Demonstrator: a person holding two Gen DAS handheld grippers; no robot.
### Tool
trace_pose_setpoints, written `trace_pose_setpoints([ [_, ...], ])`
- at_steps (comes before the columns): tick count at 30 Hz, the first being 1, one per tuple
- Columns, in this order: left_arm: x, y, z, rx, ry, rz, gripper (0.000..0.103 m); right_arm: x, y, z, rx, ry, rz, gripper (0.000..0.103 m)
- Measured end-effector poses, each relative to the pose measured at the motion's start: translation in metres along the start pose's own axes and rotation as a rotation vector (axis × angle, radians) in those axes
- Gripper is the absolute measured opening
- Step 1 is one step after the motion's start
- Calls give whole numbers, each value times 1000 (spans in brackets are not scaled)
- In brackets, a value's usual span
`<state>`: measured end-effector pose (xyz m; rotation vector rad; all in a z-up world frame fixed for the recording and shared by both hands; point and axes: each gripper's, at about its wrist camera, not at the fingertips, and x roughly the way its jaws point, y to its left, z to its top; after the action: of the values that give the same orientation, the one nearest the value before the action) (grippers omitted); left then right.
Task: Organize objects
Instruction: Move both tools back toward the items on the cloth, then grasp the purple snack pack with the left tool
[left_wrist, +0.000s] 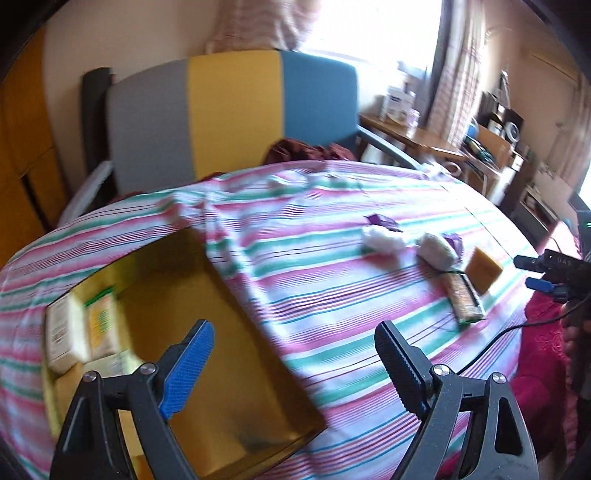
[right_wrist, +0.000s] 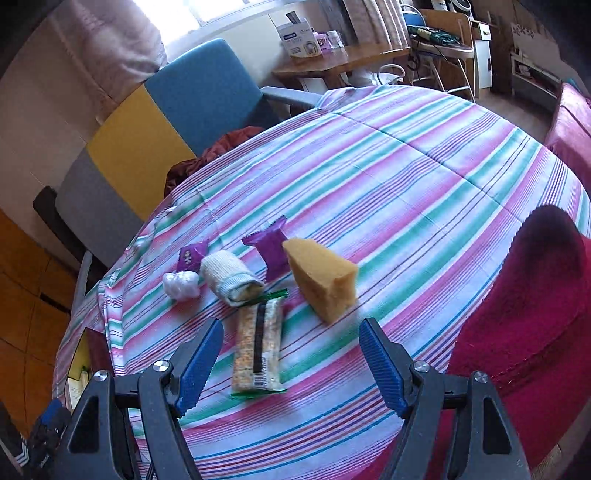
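— While both tools stand spread and empty, where do the loose things lie?

— On the striped bed, near its red-blanket edge: a snack bar (right_wrist: 258, 349) just ahead of the right tool (right_wrist: 290, 363), a sponge (right_wrist: 321, 277) beside it, then a rolled sock (right_wrist: 231, 277), a white wad (right_wrist: 181, 285) and two purple packets (right_wrist: 271, 245).

— And the left tool (left_wrist: 295, 369)?

— It hovers over a yellow box (left_wrist: 236, 350) near the bed's opposite edge, with cartons (left_wrist: 79, 332) stacked at one end inside.
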<state>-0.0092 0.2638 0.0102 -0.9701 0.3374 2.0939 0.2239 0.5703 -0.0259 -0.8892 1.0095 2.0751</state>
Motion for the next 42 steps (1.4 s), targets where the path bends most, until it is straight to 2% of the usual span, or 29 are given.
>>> trace_pose_setpoints([
  [9, 55, -55, 20, 70, 88, -70, 81, 11, -7, -1, 49, 46, 104, 77],
  [12, 75, -60, 26, 62, 125, -83, 77, 12, -8, -1, 57, 52, 130, 77],
  [19, 113, -74, 40, 35, 181, -107, 77, 14, -12, -2, 88, 66, 158, 77],
  [25, 134, -79, 52, 23, 195, -103, 77, 15, -10, -3, 79, 73, 165, 77],
  [30, 149, -77, 81, 21, 173, -86, 76, 17, -11, -2, 80, 82, 178, 77],
  [34, 166, -86, 112, 40, 158, -105, 75, 17, -11, -1, 77, 86, 183, 77],
  [38, 198, -99, 136, 30, 207, -140, 75, 18, -11, -1, 79, 95, 195, 77],
  [42, 230, -115, 147, 45, 254, -133, 75, 20, -13, -1, 93, 101, 211, 77],
])
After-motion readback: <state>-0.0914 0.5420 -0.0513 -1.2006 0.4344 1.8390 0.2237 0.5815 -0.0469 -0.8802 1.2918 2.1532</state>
